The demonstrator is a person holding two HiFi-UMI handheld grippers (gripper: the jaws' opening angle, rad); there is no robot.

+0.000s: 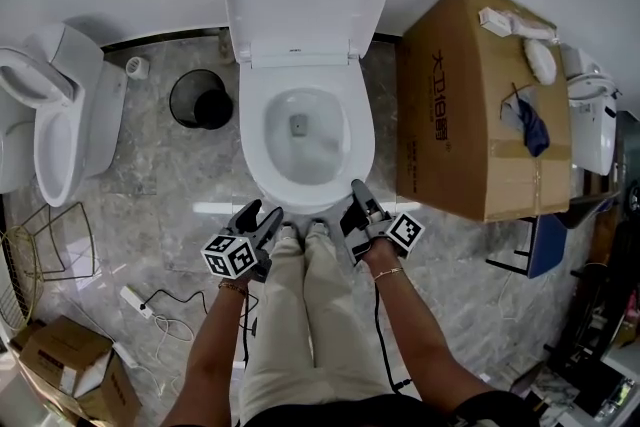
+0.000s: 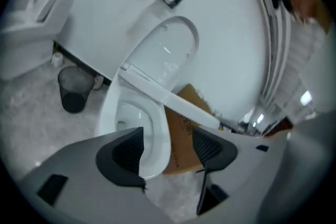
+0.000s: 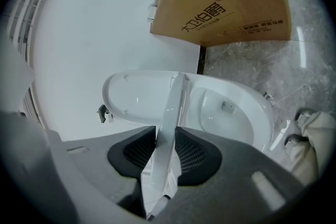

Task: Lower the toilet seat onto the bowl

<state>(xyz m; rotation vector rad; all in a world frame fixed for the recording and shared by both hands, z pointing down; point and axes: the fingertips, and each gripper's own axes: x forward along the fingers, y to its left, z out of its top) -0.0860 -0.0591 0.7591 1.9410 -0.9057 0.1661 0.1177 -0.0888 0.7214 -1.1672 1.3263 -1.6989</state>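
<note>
- My right claw (image 3: 167, 153) is clamped on the front edge of the white plastic toilet seat (image 3: 170, 123). One ribbed black pad presses on each face of it.
- In the right gripper view the seat runs edge-on straight up out of the jaws to its hinge. It stands partway between the raised white oval lid (image 3: 136, 97) on one side and the open white ceramic bowl (image 3: 236, 113) on the other, not down on the rim.
- My left claw (image 2: 168, 149) has its jaws apart and grips nothing. Only the bowl's rim and a brown cardboard box (image 2: 184, 136) show through the gap.
- From the left gripper view, the seat crosses as a white bar above and beyond that claw, apart from it.
- In the head view, both claws sit at the front of the bowl, left and right of my knees. The box stands just beside the bowl on grey marbled floor tiles (image 1: 150, 175), and a black wire wastebasket (image 1: 200, 100) is on the other side.
</note>
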